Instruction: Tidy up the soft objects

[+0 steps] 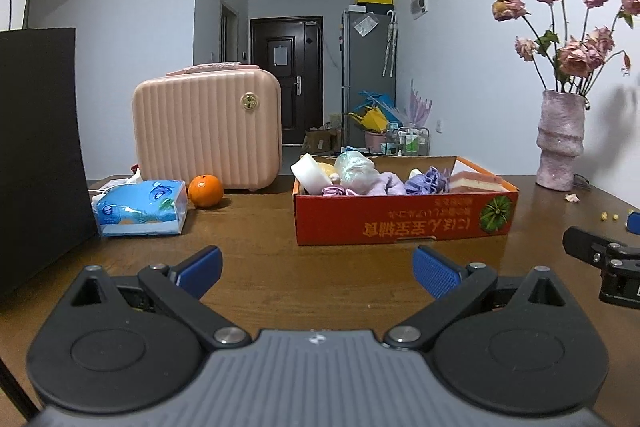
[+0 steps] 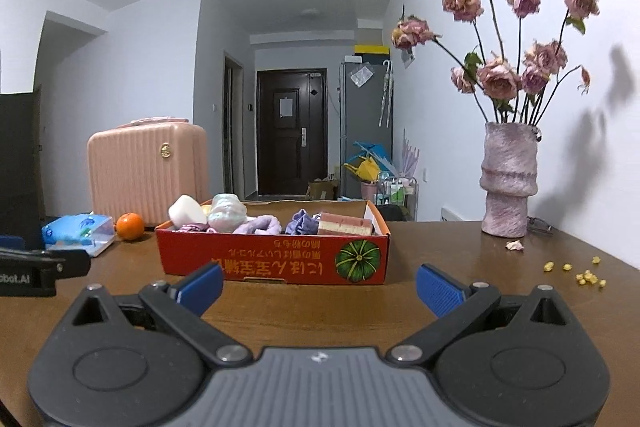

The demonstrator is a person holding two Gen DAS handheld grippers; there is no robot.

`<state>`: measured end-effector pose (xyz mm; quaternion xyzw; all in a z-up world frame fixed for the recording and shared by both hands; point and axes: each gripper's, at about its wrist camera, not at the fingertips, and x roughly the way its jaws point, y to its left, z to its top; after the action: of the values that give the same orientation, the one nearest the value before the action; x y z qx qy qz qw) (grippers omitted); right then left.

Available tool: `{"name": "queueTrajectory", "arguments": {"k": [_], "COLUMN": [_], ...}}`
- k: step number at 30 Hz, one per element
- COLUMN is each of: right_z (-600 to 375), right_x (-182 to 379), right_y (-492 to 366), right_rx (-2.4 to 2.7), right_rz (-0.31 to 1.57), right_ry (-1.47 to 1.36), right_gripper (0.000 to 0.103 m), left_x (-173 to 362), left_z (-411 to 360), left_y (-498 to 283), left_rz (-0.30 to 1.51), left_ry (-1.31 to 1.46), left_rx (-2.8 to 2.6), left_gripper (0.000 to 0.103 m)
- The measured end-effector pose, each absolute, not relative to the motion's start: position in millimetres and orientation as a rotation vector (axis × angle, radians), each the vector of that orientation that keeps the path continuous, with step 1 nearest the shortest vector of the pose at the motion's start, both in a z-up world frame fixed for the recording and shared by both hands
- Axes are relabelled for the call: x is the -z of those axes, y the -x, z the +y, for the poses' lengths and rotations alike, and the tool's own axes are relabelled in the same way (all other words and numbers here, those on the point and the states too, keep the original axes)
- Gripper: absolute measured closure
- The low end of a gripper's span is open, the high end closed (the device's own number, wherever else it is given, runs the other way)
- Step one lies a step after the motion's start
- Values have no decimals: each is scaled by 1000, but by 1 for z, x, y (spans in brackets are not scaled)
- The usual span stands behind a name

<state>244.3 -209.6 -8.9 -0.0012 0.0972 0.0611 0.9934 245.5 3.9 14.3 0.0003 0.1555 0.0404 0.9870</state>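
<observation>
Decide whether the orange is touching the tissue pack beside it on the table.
Apart. The left wrist view shows a strip of brown table between the orange and the tissue pack; the right wrist view is too small to settle it.

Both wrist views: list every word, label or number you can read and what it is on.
"obot.AI": cut-off white lettering on the left gripper, seen in the right wrist view.
Yellow characters on the red box: upside down, too blurred to read.
Blue tissue pack: print too small to read.

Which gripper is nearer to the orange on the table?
Left. The left gripper sits open just right of the orange, which lies ahead of it. The right gripper is further right, facing the red box.
</observation>
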Motion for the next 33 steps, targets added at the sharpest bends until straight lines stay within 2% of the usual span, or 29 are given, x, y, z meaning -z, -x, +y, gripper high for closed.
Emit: {"name": "queueTrajectory", "arguments": {"k": [24, 33], "right_z": [-210, -203], "right_x": [28, 15], "right_y": [-132, -105], "right_rx": [-122, -136], "right_rz": [320, 262], "right_ry": [31, 58], "right_gripper": [0, 0], "left_x": [10, 8], "left_z": [-6, -5], "left_y": [-132, -109], "left_rz": [334, 336], "left_ry": [-37, -36], "left_rx": [31, 32], "left_gripper": [0, 0]}}
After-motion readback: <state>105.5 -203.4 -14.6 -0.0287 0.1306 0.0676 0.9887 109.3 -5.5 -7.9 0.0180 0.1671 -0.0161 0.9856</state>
